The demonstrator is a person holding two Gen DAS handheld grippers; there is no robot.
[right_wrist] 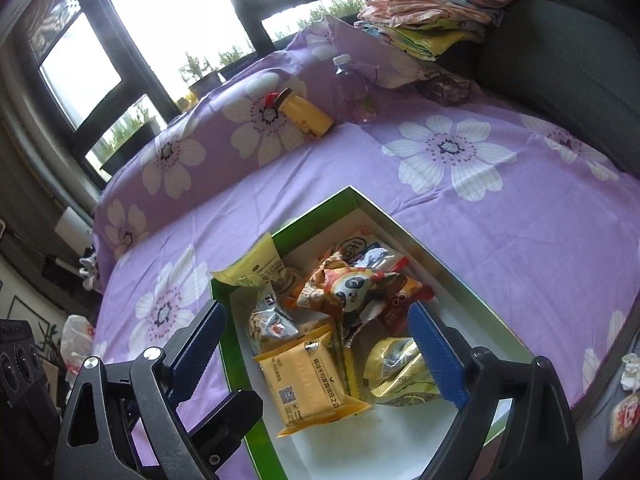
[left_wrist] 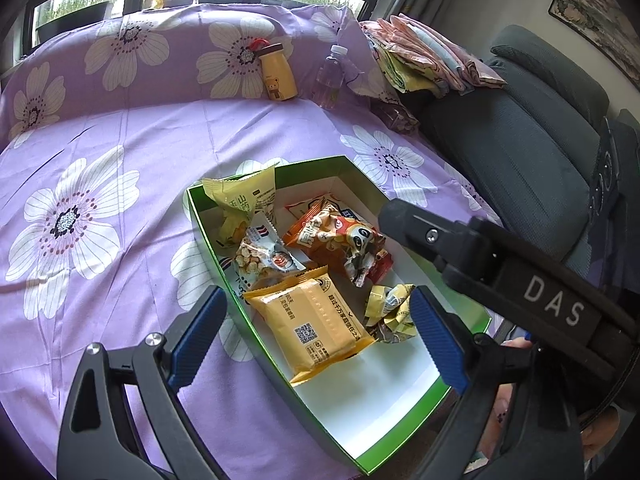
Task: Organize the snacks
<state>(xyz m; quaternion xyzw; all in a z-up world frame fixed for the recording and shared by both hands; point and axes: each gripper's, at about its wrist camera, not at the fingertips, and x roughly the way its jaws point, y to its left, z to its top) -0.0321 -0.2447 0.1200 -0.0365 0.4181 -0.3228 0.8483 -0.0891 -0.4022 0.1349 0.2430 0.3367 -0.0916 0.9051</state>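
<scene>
Purple floral bedspread (left_wrist: 120,152), green box (left_wrist: 200,216) packed; left gripper (left_wrist: 316,332), right gripper (right_wrist: 320,352) wide, empty. Risk: yellow packet (left_wrist: 244,196) overhangs rim, may topple.

Bed covered by a purple sheet (left_wrist: 132,168) printed with large white flowers; same fabric rises over a long bolster (left_wrist: 168,52) along the far edge. Behind it, dark-framed windows (right_wrist: 168,40), daylight strong and washed out, greenery in planters (left_wrist: 72,12) on the sill outside. Far right: a dark grey upholstered chair (left_wrist: 532,120) against the bed, a stack of folded pastel cloths (left_wrist: 424,56) on its near corner. Pale wall beyond with a framed landscape picture (left_wrist: 596,20). In the right wrist view, left side dim: a white plastic bag (right_wrist: 78,340) low by the bed, dark equipment (right_wrist: 20,360) beside it.
</scene>
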